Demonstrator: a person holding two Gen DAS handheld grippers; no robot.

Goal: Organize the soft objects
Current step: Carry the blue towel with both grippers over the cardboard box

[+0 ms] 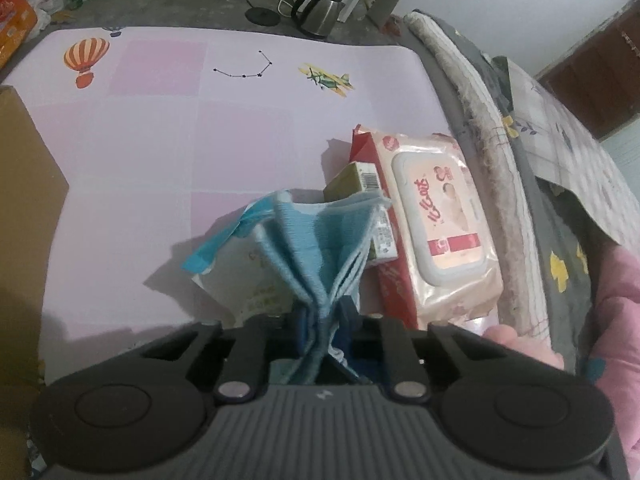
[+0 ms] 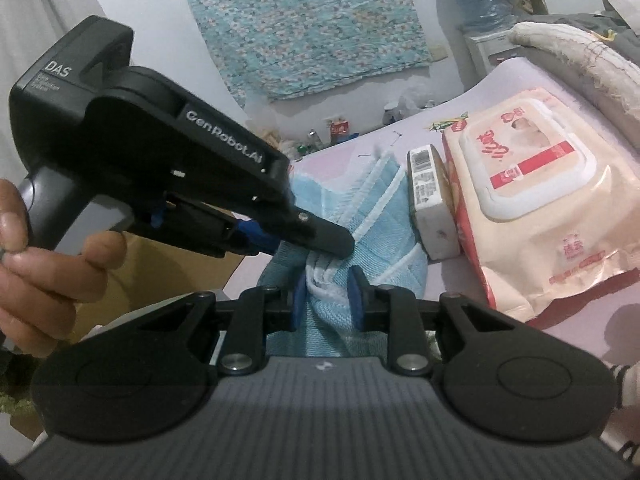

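Blue pads of the right tool (image 2: 327,300) are clamped on a bunched fold of the light blue towel (image 2: 384,240), right at the bottom of the right wrist view. From the left of that view the left tool (image 2: 338,246), held by a hand (image 2: 48,256), reaches in and pinches the same towel just above the right tool's grip. In the left wrist view the left tool (image 1: 322,316) has its jaws pressed together on the towel (image 1: 320,240), whose folds fan out away from the camera.

Beyond the towel, on the pink mat (image 1: 160,152) printed with a hot-air balloon (image 1: 86,60) and a small aeroplane (image 1: 328,80), lies a pack of wet wipes (image 1: 440,224) near the mat's right edge, resting on a red packet (image 1: 394,284). A small box with a barcode (image 2: 430,208) sits between the towel and the wipes. A blue-and-white plastic packet (image 1: 224,248) lies under the towel's left side. A kettle (image 1: 320,10) stands on the floor beyond the mat's far edge.
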